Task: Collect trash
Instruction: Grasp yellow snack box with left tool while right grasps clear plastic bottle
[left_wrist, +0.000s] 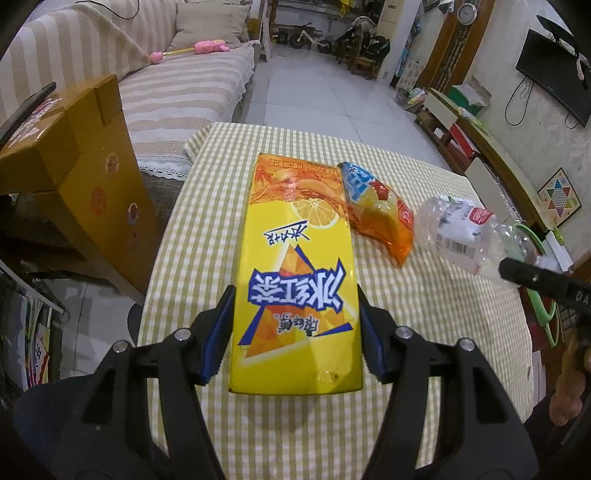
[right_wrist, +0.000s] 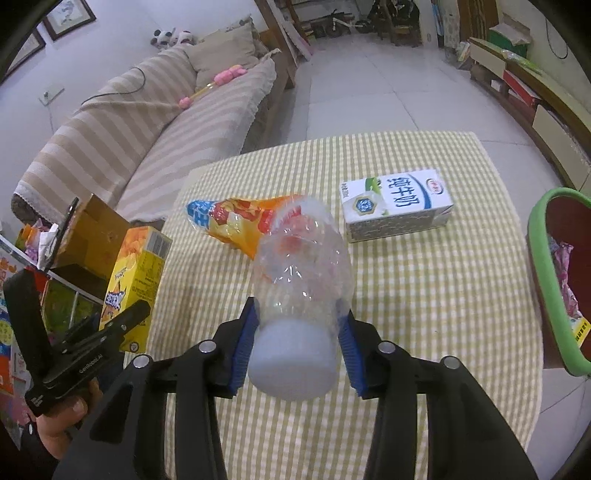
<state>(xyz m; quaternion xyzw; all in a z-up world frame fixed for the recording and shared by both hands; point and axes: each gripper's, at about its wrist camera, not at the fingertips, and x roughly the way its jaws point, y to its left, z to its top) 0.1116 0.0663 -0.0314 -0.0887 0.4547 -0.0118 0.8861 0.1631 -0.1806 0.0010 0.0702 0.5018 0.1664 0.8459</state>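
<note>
Two hand-held grippers each hold a piece of trash above the checked counter (right_wrist: 424, 295). The left hand-held gripper (left_wrist: 296, 328) has its blue pads pressed on the sides of a yellow tea carton (left_wrist: 295, 280). The right hand-held gripper (right_wrist: 299, 354) squeezes a clear crushed bottle (right_wrist: 303, 266) near its white cap end. An orange snack bag (right_wrist: 240, 221) and a white milk carton (right_wrist: 397, 205) lie on the counter. A green-rimmed bin (right_wrist: 546, 291) stands at the right edge.
</note>
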